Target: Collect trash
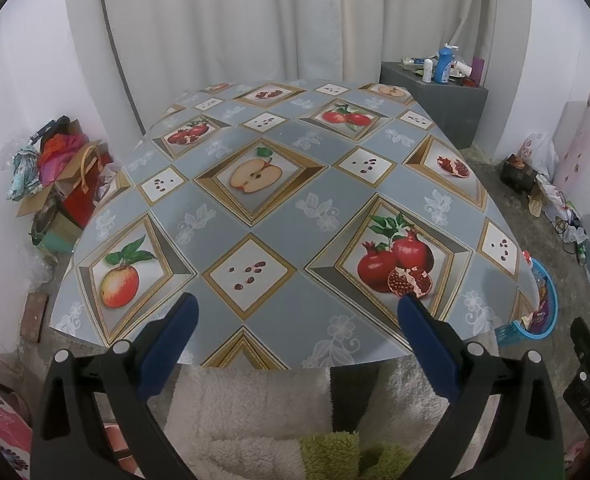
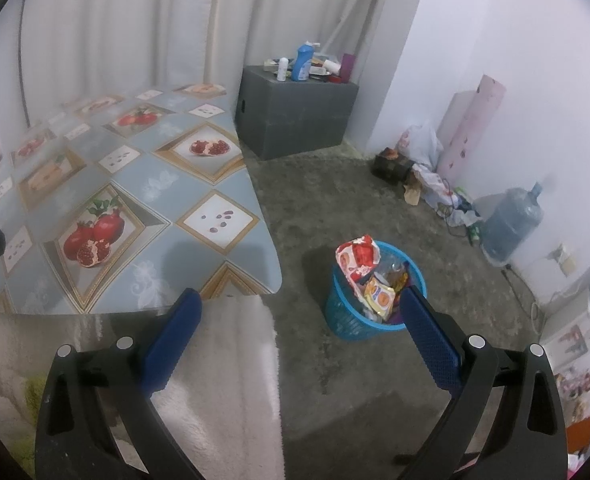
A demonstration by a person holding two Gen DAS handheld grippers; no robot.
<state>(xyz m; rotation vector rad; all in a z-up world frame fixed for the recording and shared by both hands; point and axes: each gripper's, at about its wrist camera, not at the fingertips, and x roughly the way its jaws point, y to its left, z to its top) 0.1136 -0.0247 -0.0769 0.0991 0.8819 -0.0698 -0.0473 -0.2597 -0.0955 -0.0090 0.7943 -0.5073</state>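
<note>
Left wrist view: left gripper (image 1: 297,308) jaws wide apart, nothing between them, hovering low over the near edge of the table (image 1: 279,184), aimed toward 12 o'clock across the fruit-print cloth. No loose trash visible on the cloth. Blue basket (image 1: 545,308) sits on the floor at 3 o'clock, past the table's right edge, mostly cut off. Right wrist view: right gripper (image 2: 301,308) also spread open and empty, held above the floor off the table's right corner, tilted down. Basket (image 2: 369,304) at about 1 o'clock, just beyond the right finger, which overlaps its rim; upright, stuffed with wrappers (image 2: 359,260), one red-and-white bag sticking up. Right gripper is clearly the nearer one to the basket. Judgement: collecting looks nearly done or done; any further drop goes forward-right and down.
</note>
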